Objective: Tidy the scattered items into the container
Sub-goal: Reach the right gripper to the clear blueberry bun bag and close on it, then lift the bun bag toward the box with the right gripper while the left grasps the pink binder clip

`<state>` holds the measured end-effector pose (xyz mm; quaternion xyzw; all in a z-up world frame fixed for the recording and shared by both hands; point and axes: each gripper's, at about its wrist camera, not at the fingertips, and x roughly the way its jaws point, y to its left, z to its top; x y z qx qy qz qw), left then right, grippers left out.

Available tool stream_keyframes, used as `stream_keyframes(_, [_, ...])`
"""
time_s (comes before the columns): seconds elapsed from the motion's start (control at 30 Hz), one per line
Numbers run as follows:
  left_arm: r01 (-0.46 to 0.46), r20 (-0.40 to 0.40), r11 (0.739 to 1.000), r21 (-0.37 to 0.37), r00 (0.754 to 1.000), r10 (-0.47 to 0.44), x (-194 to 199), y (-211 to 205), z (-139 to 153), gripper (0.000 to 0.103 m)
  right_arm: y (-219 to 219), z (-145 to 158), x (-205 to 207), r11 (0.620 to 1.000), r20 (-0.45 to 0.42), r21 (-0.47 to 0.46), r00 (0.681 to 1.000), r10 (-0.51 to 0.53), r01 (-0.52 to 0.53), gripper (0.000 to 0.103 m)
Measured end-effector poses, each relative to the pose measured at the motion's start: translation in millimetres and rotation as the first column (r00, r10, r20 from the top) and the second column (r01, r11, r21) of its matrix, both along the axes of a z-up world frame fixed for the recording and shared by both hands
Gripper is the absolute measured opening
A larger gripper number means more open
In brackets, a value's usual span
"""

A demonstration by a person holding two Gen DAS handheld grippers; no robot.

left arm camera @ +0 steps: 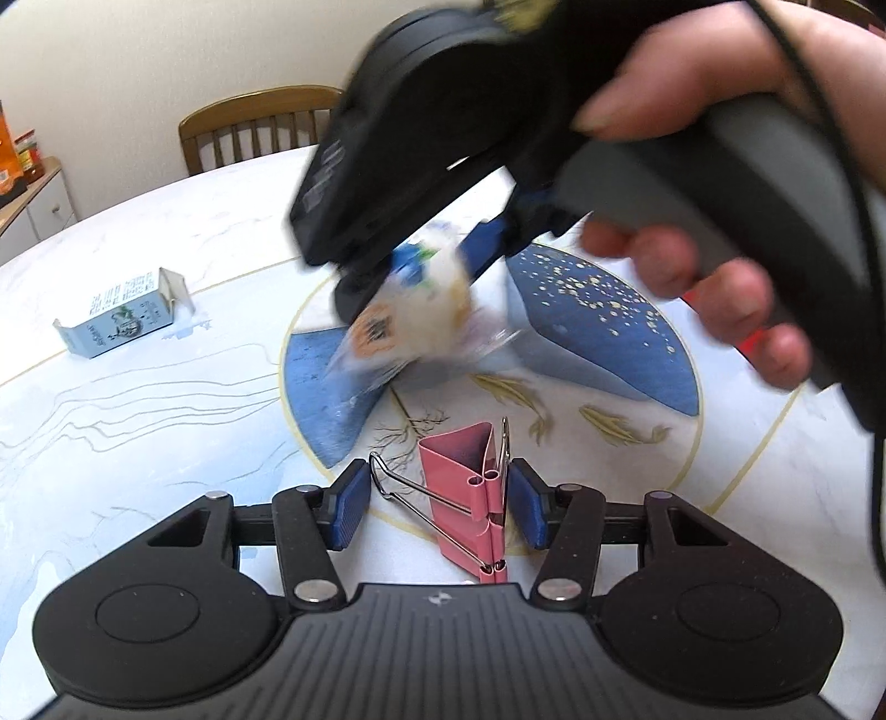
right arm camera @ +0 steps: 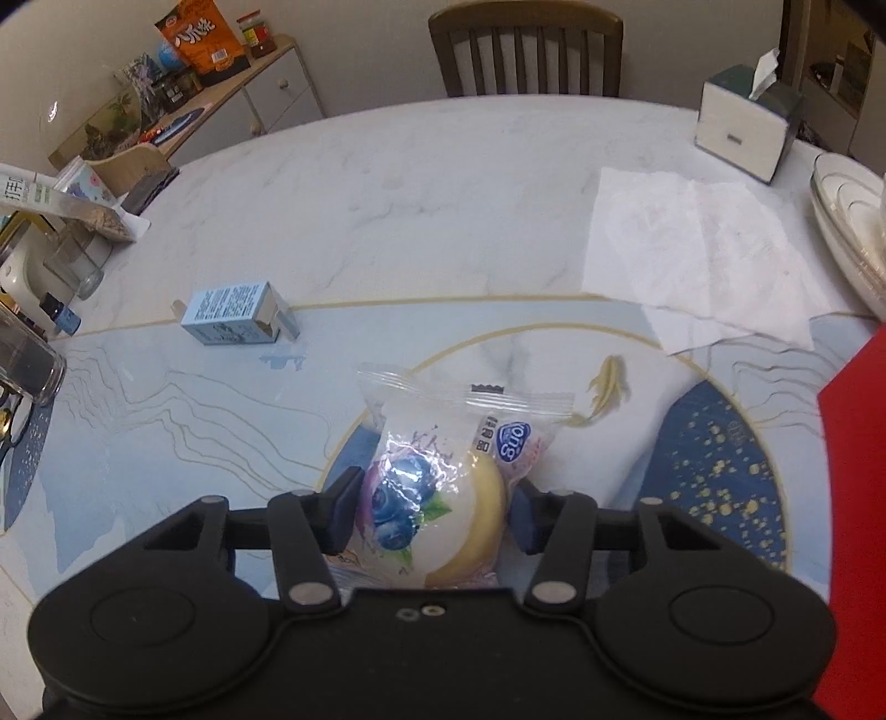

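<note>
A wooden slat-backed chair (right arm camera: 526,52) stands at the round marble-patterned table's (right arm camera: 443,183) far edge, before a plain pale wall (right arm camera: 360,50). Left of the chair, a low sideboard (right arm camera: 266,83) hugs that wall.

My right gripper (left arm camera: 421,277) and its snack bag (left arm camera: 410,327) smear into blur in the left view, so I can't read the print there. My hand (left arm camera: 709,183) runs off the top right corner. The red sheet (right arm camera: 853,498) is cut by the right edge (what it is, unclear). The small box (right arm camera: 232,313) bears text too small to read.
</note>
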<state>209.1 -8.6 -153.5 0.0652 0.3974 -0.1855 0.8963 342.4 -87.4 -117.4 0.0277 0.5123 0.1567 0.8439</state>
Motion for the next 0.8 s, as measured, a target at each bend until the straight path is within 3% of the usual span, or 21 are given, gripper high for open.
stream_keyframes(0.5, [-0.063,-0.005,0.997,-0.046,0.998,0.063,2.0,28.1,14.9,0.053,-39.8,31.2,-35.5,1.0,0.03,-0.019,0.999,0.013,-0.012,0.052])
stream_keyframes(0.53, [-0.066,-0.004,0.997,-0.048,0.998,0.065,2.0,29.1,15.9,0.052,-43.2,32.7,-38.3,1.0,0.03,-0.017,0.999,0.012,-0.011,0.052])
stream_keyframes(0.57, [-0.065,-0.004,0.996,-0.053,0.998,0.065,1.6,30.1,17.2,0.045,-46.4,34.0,-40.9,1.0,0.03,-0.015,1.0,0.01,-0.009,0.052])
stream_keyframes(0.8, [-0.08,-0.007,0.995,-0.054,0.997,0.08,0.6,33.0,17.1,0.045,-64.0,37.4,-57.6,1.0,0.034,-0.028,0.999,-0.013,0.014,0.051])
